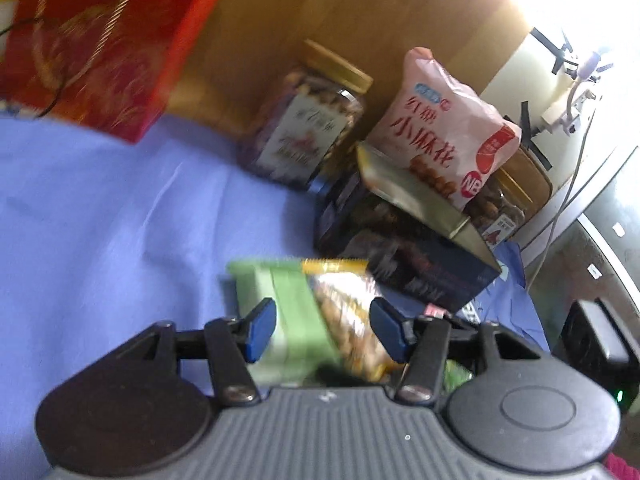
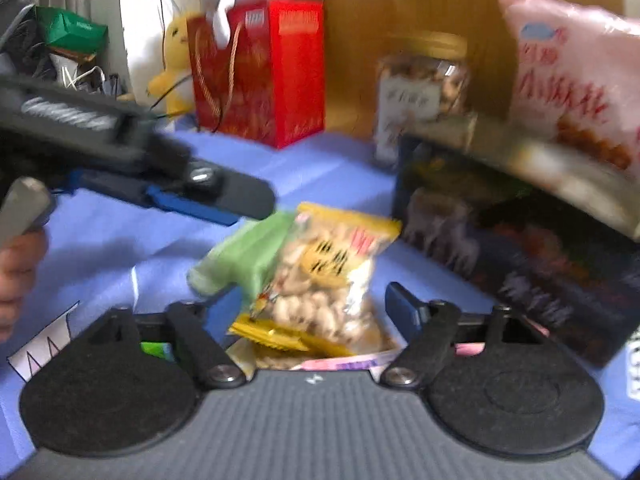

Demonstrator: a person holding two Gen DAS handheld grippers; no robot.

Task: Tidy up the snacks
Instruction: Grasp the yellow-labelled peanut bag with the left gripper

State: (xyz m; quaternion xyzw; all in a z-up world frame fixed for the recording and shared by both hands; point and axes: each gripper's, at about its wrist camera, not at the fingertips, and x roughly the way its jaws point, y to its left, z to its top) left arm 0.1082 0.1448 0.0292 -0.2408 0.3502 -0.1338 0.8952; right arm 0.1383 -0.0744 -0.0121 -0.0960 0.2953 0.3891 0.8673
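A green snack packet [image 1: 288,312] and a clear, yellow-topped bag of peanuts [image 1: 348,312] lie together on the blue cloth [image 1: 100,208]. My left gripper [image 1: 324,330] is open with its blue pads on either side of the two bags. In the right wrist view my right gripper [image 2: 316,300] is open around the peanut bag [image 2: 332,276], with the green packet [image 2: 244,256] to its left; its left fingertip is hidden behind the packets. The left gripper [image 2: 192,204] shows there at the left, just above the green packet.
A dark box [image 1: 400,240] with a pink snack bag [image 1: 444,128] on it stands to the right. Behind are a yellow-lidded jar [image 1: 304,128], a red gift bag [image 1: 100,40] and a wooden wall. More packets lie under my right gripper [image 2: 352,362]. Cables hang at far right.
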